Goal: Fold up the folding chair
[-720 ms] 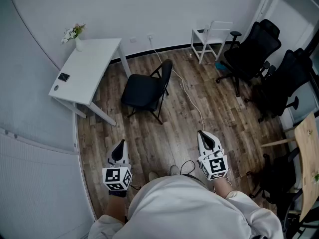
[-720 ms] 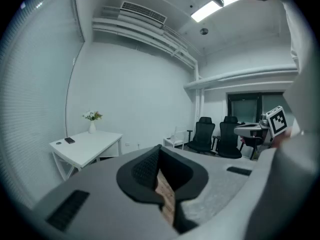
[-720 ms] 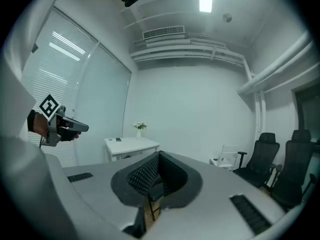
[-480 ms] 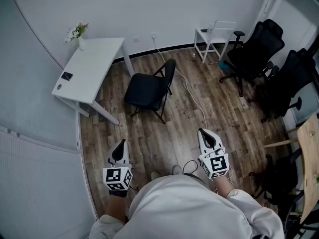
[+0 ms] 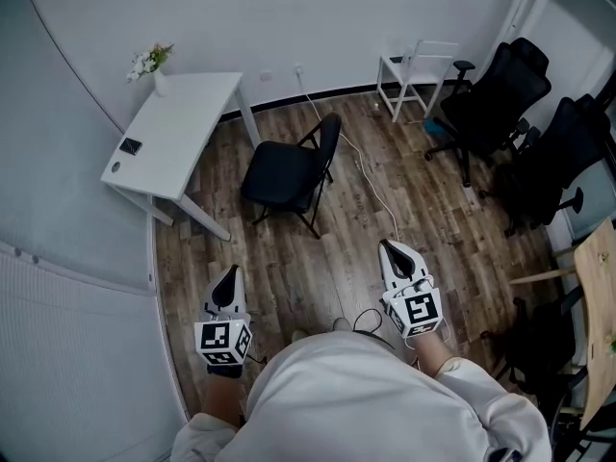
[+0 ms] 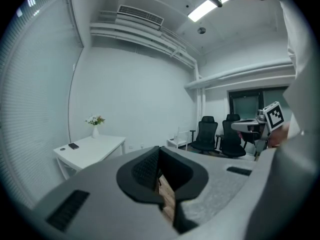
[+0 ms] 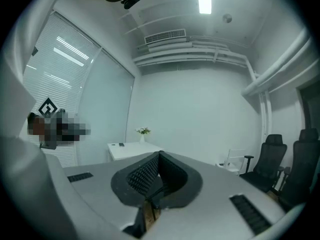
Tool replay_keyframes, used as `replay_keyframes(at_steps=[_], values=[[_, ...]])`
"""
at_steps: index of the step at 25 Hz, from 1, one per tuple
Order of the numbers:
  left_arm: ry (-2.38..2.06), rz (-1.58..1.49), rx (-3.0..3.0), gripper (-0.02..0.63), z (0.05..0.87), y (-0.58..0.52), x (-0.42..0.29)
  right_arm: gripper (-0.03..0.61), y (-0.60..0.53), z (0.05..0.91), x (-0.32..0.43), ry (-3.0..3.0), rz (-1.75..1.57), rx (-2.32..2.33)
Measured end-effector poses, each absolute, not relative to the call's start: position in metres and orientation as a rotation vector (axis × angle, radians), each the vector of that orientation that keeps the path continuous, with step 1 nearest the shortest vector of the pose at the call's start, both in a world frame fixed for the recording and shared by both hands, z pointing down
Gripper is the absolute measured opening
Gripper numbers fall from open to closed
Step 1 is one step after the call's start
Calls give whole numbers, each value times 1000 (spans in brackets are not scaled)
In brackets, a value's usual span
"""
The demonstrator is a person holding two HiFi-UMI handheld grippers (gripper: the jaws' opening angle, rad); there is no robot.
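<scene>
A black folding chair (image 5: 290, 174) stands unfolded on the wood floor beside the white desk (image 5: 173, 133), its back toward the right. My left gripper (image 5: 228, 278) is held low at the left, well short of the chair, jaws shut and empty. My right gripper (image 5: 394, 252) is held at the right, also shut and empty, pointing level toward the far wall. In the left gripper view the shut gripper (image 6: 159, 151) hides the chair. In the right gripper view the shut gripper (image 7: 160, 157) fills the lower part and the chair is hidden too.
A white cable (image 5: 371, 186) runs across the floor from the wall past the chair. A small white chair (image 5: 412, 73) stands at the back wall. Black office chairs (image 5: 496, 89) crowd the right side. A vase of flowers (image 5: 154, 67) and a phone (image 5: 132, 146) sit on the desk.
Both grippers have edged slightly forward, toward the chair. The view has shifted a little, so the chair and desk sit slightly further right. Both jaws stay shut.
</scene>
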State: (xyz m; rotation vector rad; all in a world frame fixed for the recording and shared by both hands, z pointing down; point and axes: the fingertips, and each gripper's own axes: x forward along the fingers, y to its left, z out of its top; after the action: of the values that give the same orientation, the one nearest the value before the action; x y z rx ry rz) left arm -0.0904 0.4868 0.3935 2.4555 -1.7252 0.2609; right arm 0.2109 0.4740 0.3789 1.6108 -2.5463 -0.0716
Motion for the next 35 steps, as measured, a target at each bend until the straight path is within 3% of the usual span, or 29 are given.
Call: replay_keyframes(at_steps=[15, 16, 17, 19, 20, 21, 22, 23, 26, 35], values=[[-1754, 252, 2443, 12, 393, 483, -78, 15, 462, 361, 218, -2639, -117, 1565], [-1749, 254, 2442, 32, 394, 482, -78, 17, 461, 362, 219, -2638, -117, 1565], [-1745, 254, 2441, 97, 395, 481, -77, 17, 460, 362, 220, -2639, -116, 1567], [-1749, 243, 2437, 118, 394, 479, -76, 17, 458, 360, 224, -2659, -109, 1580], [-1752, 238, 2435, 166, 394, 478, -74, 64, 456, 359, 227, -2675, -101, 1586], [-1755, 238, 2431, 236, 394, 477, -73, 174, 455, 359, 230, -2687, -88, 1587], [-1760, 240, 2424, 264, 394, 477, -72, 209, 452, 360, 233, -2692, -76, 1585], [-1770, 242, 2413, 301, 394, 476, -73, 288, 450, 360, 236, -2694, -68, 1587], [-1818, 245, 2376, 339, 394, 473, -79, 368, 443, 356, 244, -2698, -90, 1607], [-1917, 272, 2295, 345, 397, 466, -78, 373, 419, 369, 255, -2727, -75, 1523]])
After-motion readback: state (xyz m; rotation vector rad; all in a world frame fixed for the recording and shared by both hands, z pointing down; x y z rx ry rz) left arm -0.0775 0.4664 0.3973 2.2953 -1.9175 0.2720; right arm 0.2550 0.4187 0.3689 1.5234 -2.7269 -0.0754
